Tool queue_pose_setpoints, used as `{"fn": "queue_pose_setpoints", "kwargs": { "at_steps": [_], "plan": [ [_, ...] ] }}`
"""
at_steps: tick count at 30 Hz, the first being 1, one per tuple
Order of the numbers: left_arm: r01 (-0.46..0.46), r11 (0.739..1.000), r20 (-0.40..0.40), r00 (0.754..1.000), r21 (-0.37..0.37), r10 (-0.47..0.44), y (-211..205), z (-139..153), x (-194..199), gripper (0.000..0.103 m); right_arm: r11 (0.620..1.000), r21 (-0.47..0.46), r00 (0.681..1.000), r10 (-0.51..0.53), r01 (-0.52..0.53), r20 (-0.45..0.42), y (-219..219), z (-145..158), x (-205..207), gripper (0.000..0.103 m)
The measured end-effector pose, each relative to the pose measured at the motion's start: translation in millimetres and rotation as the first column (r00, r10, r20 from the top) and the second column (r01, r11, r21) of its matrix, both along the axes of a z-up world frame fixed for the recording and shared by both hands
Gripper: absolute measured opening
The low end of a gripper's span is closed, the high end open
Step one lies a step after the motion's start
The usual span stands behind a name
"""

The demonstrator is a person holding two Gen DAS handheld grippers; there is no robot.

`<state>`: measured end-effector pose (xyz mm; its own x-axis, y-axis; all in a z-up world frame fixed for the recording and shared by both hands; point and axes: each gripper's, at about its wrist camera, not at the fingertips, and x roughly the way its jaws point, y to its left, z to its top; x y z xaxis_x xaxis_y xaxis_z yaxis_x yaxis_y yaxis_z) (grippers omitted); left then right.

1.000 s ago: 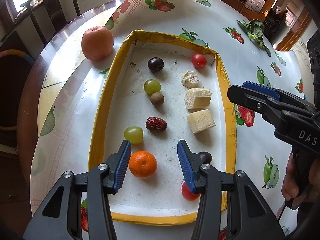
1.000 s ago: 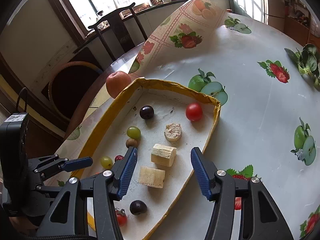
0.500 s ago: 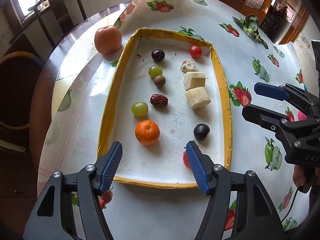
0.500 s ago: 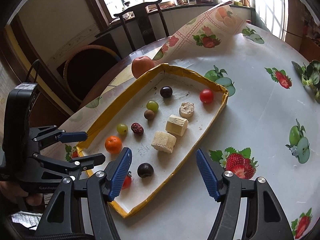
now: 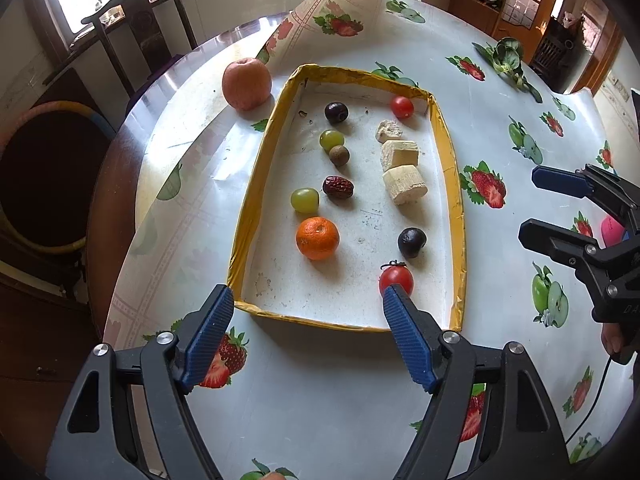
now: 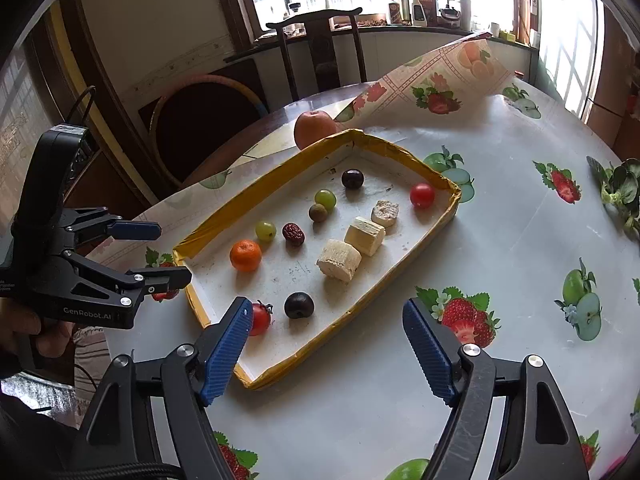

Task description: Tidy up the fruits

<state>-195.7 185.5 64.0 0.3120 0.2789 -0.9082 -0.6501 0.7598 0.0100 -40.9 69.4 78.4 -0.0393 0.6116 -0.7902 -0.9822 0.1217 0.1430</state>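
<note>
The near cherry tomato (image 5: 396,278) is partly covered in the left wrist view by one blue fingertip (image 5: 394,300) of the left gripper (image 5: 308,312), and in the right wrist view by a fingertip (image 6: 240,316) of the right gripper (image 6: 326,320). The apple (image 6: 314,128) is partly hidden behind the far rim of the yellow-edged tray (image 5: 250,208) in the right wrist view. A pink object (image 5: 612,230) behind the right gripper's fingers is seen only in part and cannot be identified. Small crumbs on the tray floor are too small to be made out.

Both grippers are held wide open above the table, short of the tray's near end, and nothing is gripped by either.

Inside the tray are laid a mandarin (image 5: 317,238), two green grapes (image 5: 305,200), a red date (image 5: 338,187), a small brown fruit (image 5: 339,155), two dark plums (image 5: 412,242), a second cherry tomato (image 5: 402,107) at the far corner, and three pale banana pieces (image 5: 404,188) in a row. The apple is placed outside, just beside the tray's far left corner.

The round table is covered with a white fruit-printed cloth (image 6: 520,240), one flap of which is turned up at the far side. Leafy greens (image 6: 622,188) are seen at the table's edge. A dark wooden chair (image 6: 320,48) is stood by a counter below bright windows, where bottles (image 6: 420,6) are lined up.
</note>
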Motion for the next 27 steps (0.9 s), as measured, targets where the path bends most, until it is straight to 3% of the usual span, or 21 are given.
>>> {"fn": "queue_pose_setpoints", "kwargs": {
  "at_steps": [7, 24, 27],
  "plan": [
    [-0.005, 0.999, -0.021, 1.0, 0.048, 0.006, -16, 5, -11, 0.077, 0.998, -0.005, 0.998, 0.055, -0.055, 0.029, -3, 0, -14, 0.079],
    [-0.025, 0.999, -0.001, 1.0, 0.033, 0.025, -28, 8, -24, 0.077, 0.991, -0.019, 0.987, 0.137, -0.135, 0.085, -21, -6, -41, 0.08],
    [-0.027, 0.997, 0.008, 1.0, 0.066, 0.026, -31, 11, -26, 0.077, 0.99, -0.018, 0.986, 0.144, -0.143, 0.081, -21, -7, -43, 0.08]
  ]
}}
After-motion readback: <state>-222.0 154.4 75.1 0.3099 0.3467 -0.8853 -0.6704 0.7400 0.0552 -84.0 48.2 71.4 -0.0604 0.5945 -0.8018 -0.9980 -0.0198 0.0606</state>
